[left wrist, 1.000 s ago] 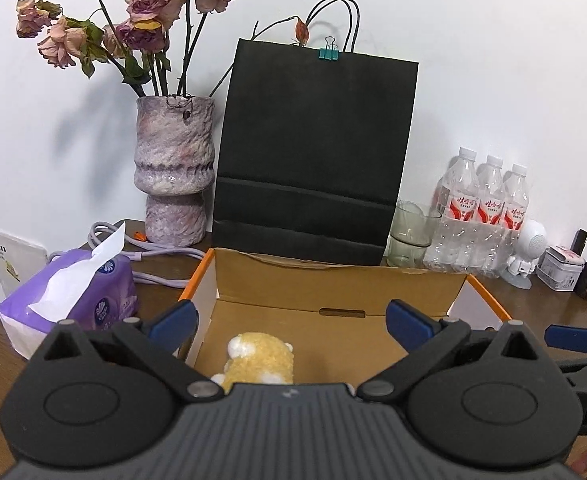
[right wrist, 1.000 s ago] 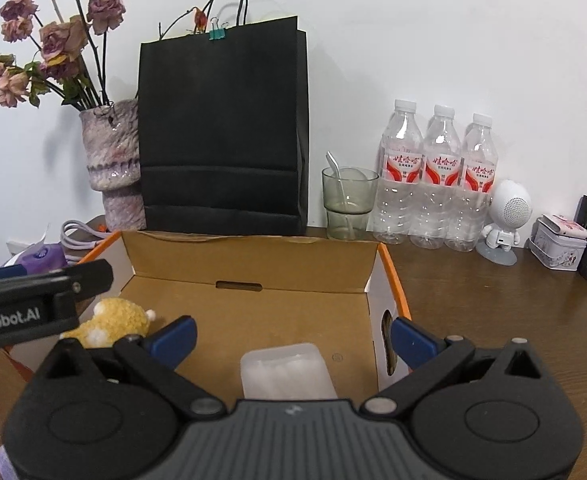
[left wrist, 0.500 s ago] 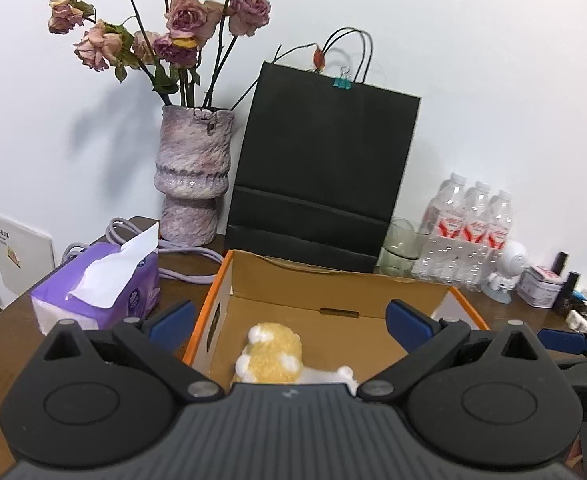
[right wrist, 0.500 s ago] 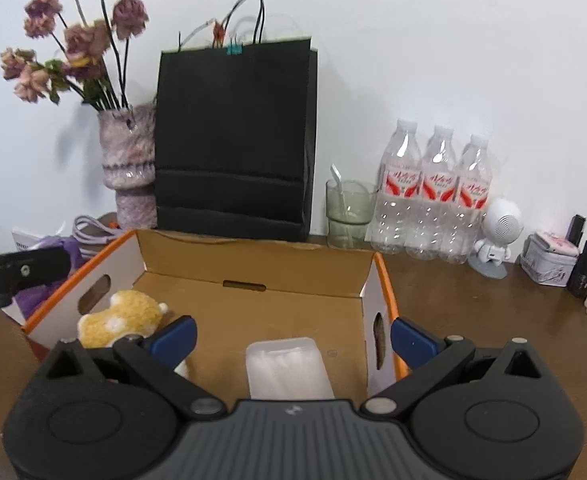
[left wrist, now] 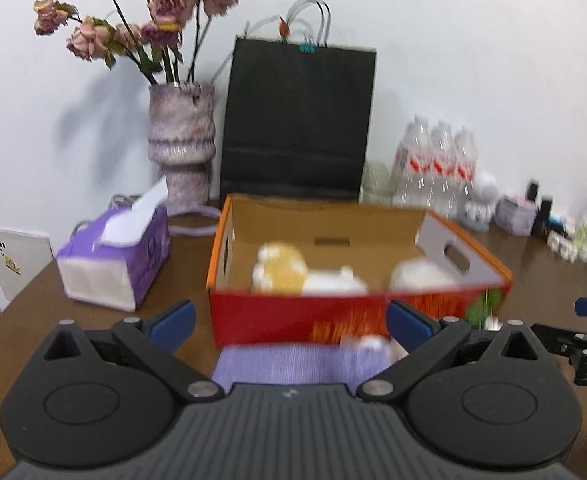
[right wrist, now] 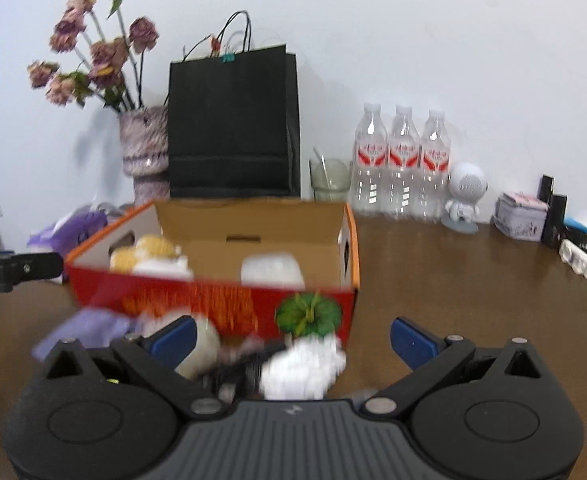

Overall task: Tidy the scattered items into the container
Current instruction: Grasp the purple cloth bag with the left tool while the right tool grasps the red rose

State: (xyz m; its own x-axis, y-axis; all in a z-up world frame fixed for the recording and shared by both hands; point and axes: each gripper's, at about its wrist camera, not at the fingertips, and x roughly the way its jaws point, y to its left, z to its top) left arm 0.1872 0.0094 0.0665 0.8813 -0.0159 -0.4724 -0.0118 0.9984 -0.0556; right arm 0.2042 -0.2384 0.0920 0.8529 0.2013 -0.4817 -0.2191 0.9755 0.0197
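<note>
Presently, both the left hand-held gripper [left wrist: 289,322] and the right hand-held gripper [right wrist: 291,334] stand spread wide, holding nothing. The box [left wrist: 333,312] sits at twelve o'clock on the desk [right wrist: 453,280] — plush toy [left wrist: 279,268] inside. Only the right view shows a crumpled white wad [right wrist: 301,368] between its fingers — the left shows a purple cloth [left wrist: 285,364].

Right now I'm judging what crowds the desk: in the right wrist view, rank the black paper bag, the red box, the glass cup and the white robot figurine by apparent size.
1. Red box, though it is nearest the camera.
2. Black paper bag.
3. Glass cup and white robot figurine: look alike, unranked.
</note>
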